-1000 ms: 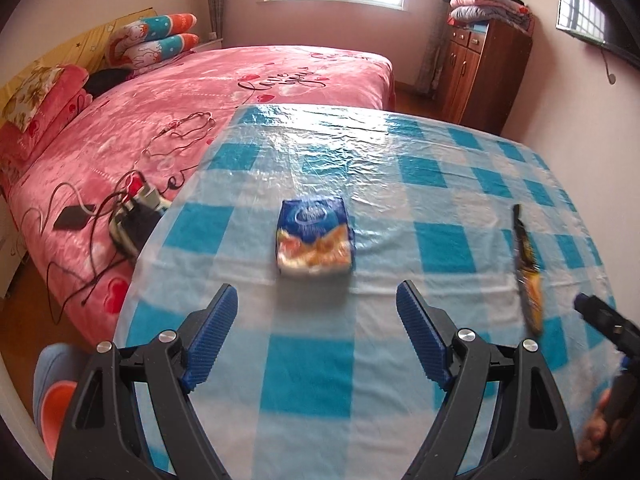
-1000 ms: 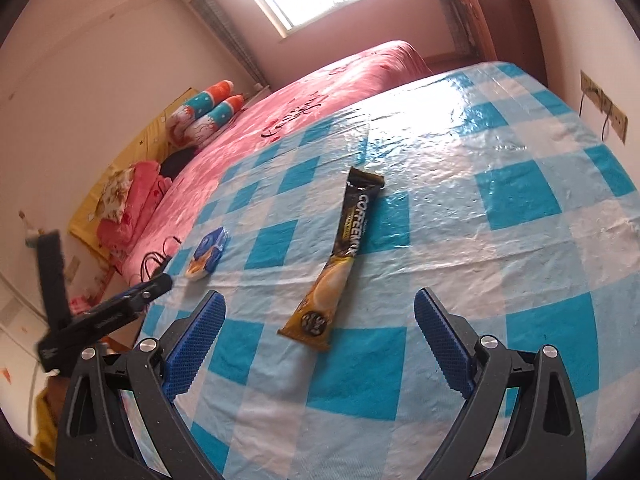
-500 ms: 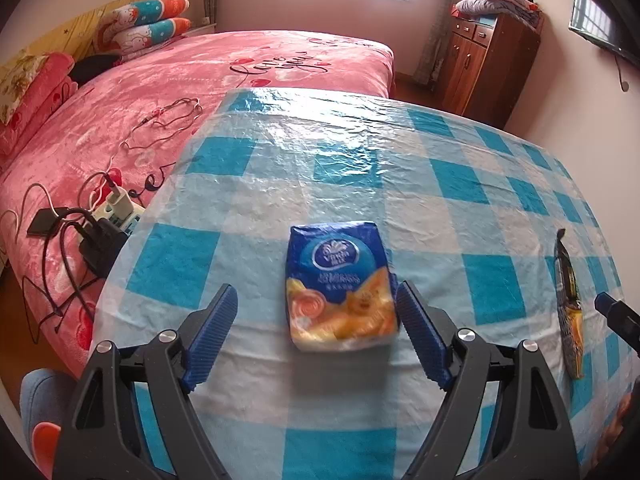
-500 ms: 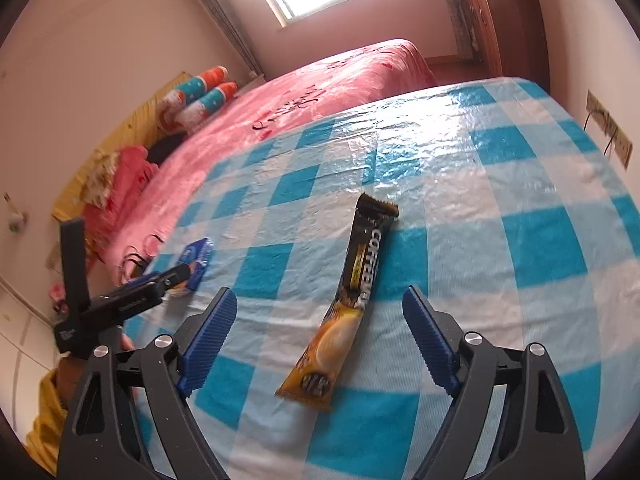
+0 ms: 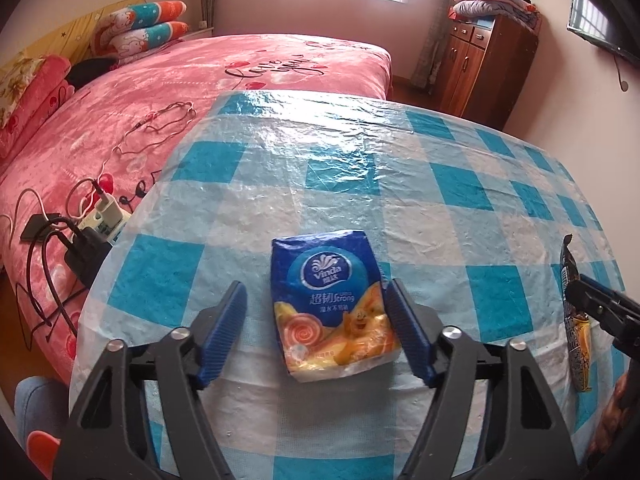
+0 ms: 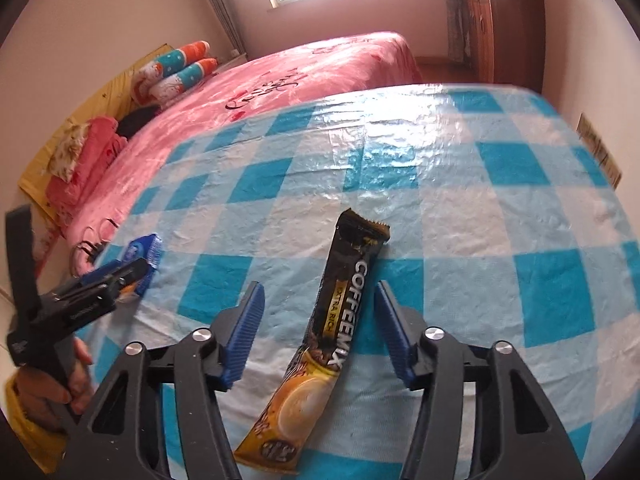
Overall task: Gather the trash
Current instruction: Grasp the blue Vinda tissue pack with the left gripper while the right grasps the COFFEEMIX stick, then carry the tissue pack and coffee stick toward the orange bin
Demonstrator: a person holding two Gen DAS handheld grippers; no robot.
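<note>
A blue and orange Vinda tissue packet (image 5: 332,304) lies flat on the blue-checked tablecloth (image 5: 360,184). My left gripper (image 5: 316,312) is open, its jaws on either side of the packet, the right pad close to its edge. A long black and gold Coffeemix sachet (image 6: 340,320) lies on the cloth; my right gripper (image 6: 320,320) is open with its jaws astride the sachet's middle. The sachet also shows at the right edge of the left wrist view (image 5: 576,320), and the packet at the left of the right wrist view (image 6: 146,256).
A pink bed (image 5: 200,92) lies beyond the table's left and far edges, with chargers and cables (image 5: 80,236) on it near the table. A wooden cabinet (image 5: 488,68) stands at the far right by the wall.
Both grippers have moved forward and down: the left one now brackets the tissue packet, the right one now brackets the sachet. Both jaw gaps have narrowed somewhat.
</note>
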